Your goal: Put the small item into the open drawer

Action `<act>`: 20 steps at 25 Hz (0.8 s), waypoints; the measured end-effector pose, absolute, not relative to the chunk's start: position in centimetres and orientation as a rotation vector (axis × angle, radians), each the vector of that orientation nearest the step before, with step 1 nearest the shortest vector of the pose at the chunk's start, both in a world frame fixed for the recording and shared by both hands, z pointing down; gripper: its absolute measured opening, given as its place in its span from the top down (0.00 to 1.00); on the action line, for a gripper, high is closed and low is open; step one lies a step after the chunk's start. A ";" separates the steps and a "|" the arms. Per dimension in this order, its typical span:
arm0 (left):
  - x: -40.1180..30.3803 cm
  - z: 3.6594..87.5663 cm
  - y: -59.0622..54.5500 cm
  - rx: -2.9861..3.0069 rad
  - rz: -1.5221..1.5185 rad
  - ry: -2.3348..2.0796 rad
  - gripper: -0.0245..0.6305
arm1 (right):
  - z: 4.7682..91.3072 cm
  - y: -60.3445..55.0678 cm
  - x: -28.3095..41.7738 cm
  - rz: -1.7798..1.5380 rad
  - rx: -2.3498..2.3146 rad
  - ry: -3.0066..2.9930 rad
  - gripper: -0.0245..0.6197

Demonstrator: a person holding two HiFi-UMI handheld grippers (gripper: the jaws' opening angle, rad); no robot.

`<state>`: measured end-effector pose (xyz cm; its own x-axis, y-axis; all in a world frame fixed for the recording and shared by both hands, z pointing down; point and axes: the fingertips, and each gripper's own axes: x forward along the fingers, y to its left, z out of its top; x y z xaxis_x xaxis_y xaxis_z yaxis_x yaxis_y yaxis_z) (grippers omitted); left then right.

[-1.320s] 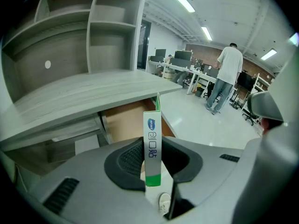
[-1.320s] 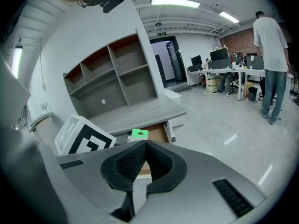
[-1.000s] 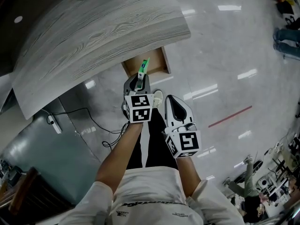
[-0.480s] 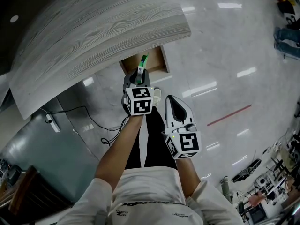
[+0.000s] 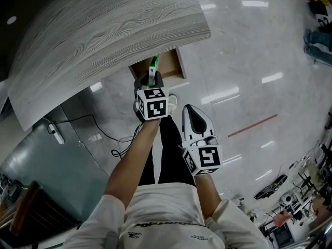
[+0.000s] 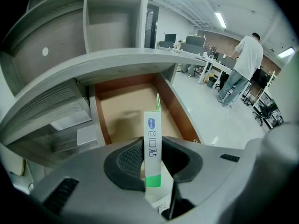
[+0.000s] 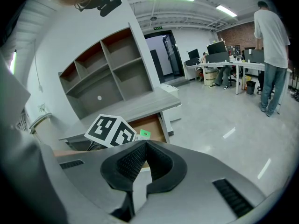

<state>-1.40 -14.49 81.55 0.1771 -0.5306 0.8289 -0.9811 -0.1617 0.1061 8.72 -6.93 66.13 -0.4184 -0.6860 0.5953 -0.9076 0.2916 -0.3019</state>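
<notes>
A slim white box with a green end stands upright between the jaws of my left gripper, which is shut on it. In the head view the left gripper holds the box over the front edge of the open wooden drawer. The drawer's brown floor lies just ahead of the box, under the grey desk top. My right gripper is shut with nothing in it, and hangs back and lower, beside the person's leg.
The grey wood-grain desk overhangs the drawer. Open shelves rise behind it. A power strip and cable lie on the glossy floor at the left. A person stands by far office desks.
My left gripper has moved forward with the box, from short of the drawer to over its front edge. The right gripper has stayed where it was.
</notes>
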 end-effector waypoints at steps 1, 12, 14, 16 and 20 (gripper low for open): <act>-1.4 81.7 -14.5 1.779 0.859 -1.431 0.81 | 66.1 -7.0 8.7 0.876 1.434 -2.219 0.91; -1.0 83.1 -14.5 1.734 0.891 -1.434 0.81 | 66.6 -7.2 9.5 0.897 1.417 -2.215 0.91; -1.0 83.3 -14.6 1.735 0.894 -1.433 0.78 | 66.7 -7.2 9.5 0.899 1.418 -2.213 0.91; -1.0 83.2 -14.7 1.736 0.892 -1.438 0.74 | 66.8 -7.3 9.6 0.901 1.417 -2.211 0.91; -0.9 83.1 -14.6 1.730 0.888 -1.443 0.70 | 66.7 -7.3 9.6 0.903 1.412 -2.215 0.91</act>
<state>-0.94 -14.59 83.05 0.1422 -0.5041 0.8518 -0.9876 -0.1296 0.0882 9.63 -7.33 66.74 -0.4348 -0.6683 0.6036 -0.8998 0.2957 -0.3208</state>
